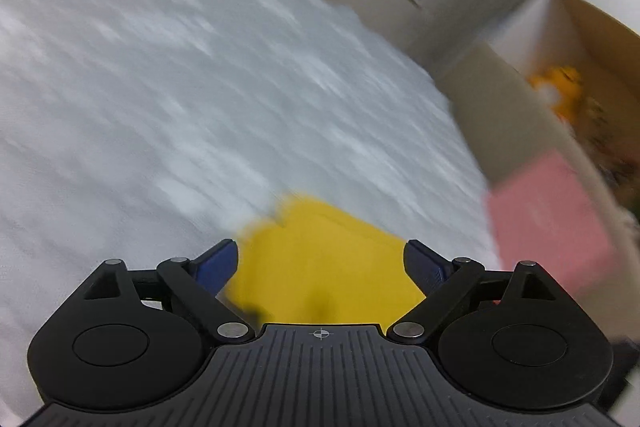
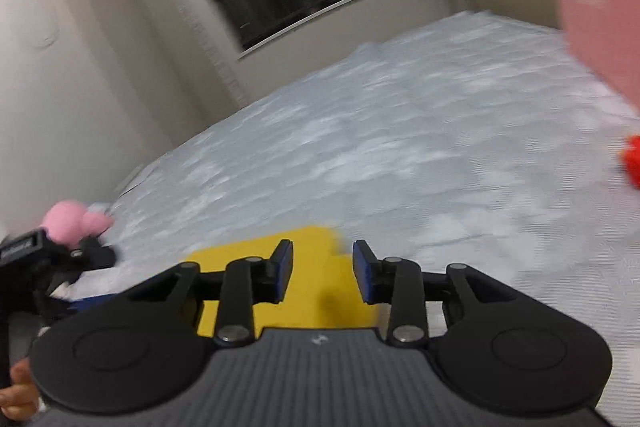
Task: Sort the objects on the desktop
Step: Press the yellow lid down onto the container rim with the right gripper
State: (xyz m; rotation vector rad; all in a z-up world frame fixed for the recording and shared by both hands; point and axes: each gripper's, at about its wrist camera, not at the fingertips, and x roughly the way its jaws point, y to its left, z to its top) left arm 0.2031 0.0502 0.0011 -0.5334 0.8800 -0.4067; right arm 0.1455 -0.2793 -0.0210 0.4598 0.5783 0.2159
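Spread wide, left hand-held gripper [image 1: 321, 263] over a yellow sheet [image 1: 320, 255], pads clear of it. Right hand-held gripper [image 2: 322, 273] parted too, nothing pinched, same yellow sheet [image 2: 312, 291] beneath on the grey-white table [image 2: 360, 147]. Pink card [image 1: 548, 223] right of left gripper, cardboard box [image 1: 500, 115] beyond.

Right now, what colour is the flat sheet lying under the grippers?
Yellow. The sheet shows best in the left wrist view, lying on the grey tabletop.
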